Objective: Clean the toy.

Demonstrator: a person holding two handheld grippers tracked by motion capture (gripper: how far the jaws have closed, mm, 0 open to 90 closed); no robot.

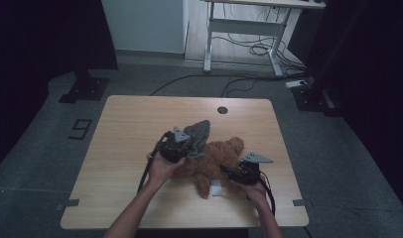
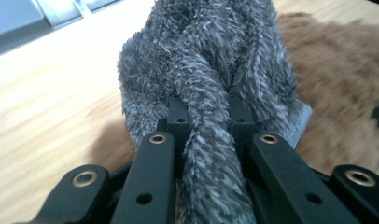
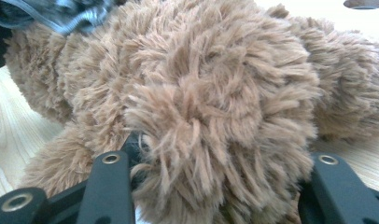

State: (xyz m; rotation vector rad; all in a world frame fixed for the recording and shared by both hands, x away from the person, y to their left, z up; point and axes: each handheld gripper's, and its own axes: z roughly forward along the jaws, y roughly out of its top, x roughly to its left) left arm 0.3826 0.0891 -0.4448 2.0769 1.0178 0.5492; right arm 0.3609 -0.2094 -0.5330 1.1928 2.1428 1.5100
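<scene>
Wooden table [image 1: 140, 124] bears shaggy brown teddy [image 1: 214, 158], fuzzy grey cloth [image 1: 199, 134].

teddy bear [image 1: 214, 161]: partly under grey cloth [image 1: 199, 134] | right tool [image 3: 215, 186] tips: buried in fur

The high view is dim, with black, unreadable side margins; the pale wooden tabletop [image 1: 140, 124] catches the most light, perhaps from overhead. Both gripper views are brighter and close. The fluffy grey plush cloth [image 2: 201, 84] is sharp, while the shaggy brown teddy bear [image 3: 215, 93] blurs toward the edges.
</scene>
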